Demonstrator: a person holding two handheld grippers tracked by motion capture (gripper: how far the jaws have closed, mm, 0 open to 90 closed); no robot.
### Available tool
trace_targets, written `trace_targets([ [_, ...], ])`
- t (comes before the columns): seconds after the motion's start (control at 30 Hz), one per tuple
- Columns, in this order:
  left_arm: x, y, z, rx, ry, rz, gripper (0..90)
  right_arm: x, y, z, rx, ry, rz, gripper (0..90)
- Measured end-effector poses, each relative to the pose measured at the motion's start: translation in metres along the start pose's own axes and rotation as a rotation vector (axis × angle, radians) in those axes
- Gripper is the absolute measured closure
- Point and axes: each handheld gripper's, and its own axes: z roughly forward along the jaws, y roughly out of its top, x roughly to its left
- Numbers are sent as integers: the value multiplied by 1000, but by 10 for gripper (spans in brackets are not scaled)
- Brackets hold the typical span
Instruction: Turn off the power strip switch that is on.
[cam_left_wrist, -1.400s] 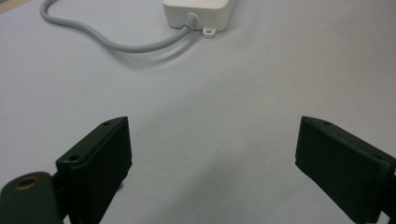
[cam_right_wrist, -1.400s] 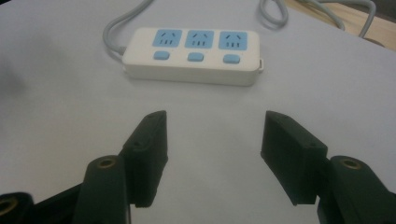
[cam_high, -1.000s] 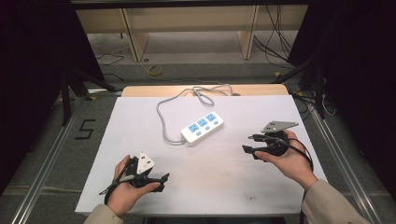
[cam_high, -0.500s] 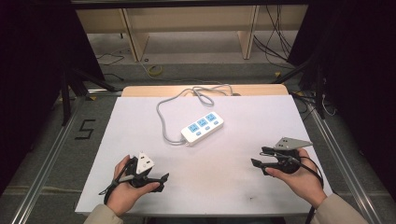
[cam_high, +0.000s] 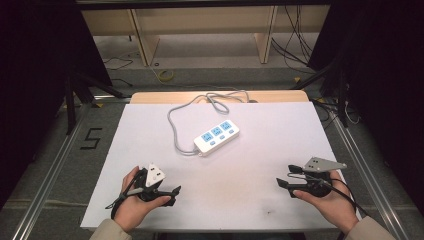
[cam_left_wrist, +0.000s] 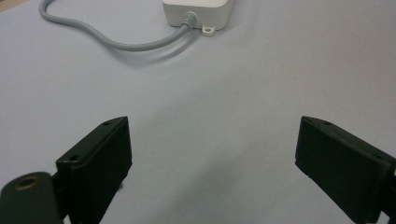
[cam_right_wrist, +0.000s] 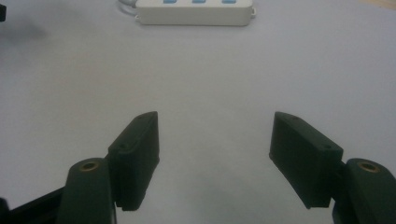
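A: Where does the power strip (cam_high: 216, 136) lie?

B: On the white counter (cam_high: 280, 125), about midway between its left and right edges and somewhat toward the far edge, set at a slant. It is white with three blue socket faces in a row. Its grey cord (cam_high: 176, 131) leaves the near-left end, loops toward the left, then runs back to the far edge and curls there.

A: And the left claw (cam_high: 173, 191)?

B: Held in the left hand (cam_high: 131, 202) near the counter's near-left corner, jaws spread wide with nothing between them. In the left gripper view the strip's cord end (cam_left_wrist: 197, 12) sits well ahead of the jaws, apart from them.

A: The right claw (cam_high: 286, 178)?

B: In the right hand (cam_high: 332, 201) near the near-right corner, a grey three-cornered plate on top, pointing toward the left edge. Its jaws are also parted and empty; the right gripper view shows bare counter between them and the strip well beyond
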Motion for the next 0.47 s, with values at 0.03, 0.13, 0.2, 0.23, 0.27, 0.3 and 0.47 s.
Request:
trace_targets([
  [0.03,0,0,0,0,0,1,104,-2,0,-2,-8,-5,3,332],
  [0.13,0,0,1,2,-4,-1,105,-5,0,-3,-19,-14,11,332],
  [0.2,0,1,1,3,-4,2,105,-5,0,-3,-18,-11,12,332],
  [0.23,0,1,1,2,-4,1,105,-4,-1,-2,-18,-8,12,332],
  [0.27,-1,1,1,2,-5,2,105,-4,0,-2,-16,-5,12,332],
  [0.3,-1,1,1,2,-5,2,105,-3,-1,-1,-18,0,12,332],
  [0.47,-2,2,1,-2,-10,-5,106,-1,0,-2,-16,2,7,327],
])
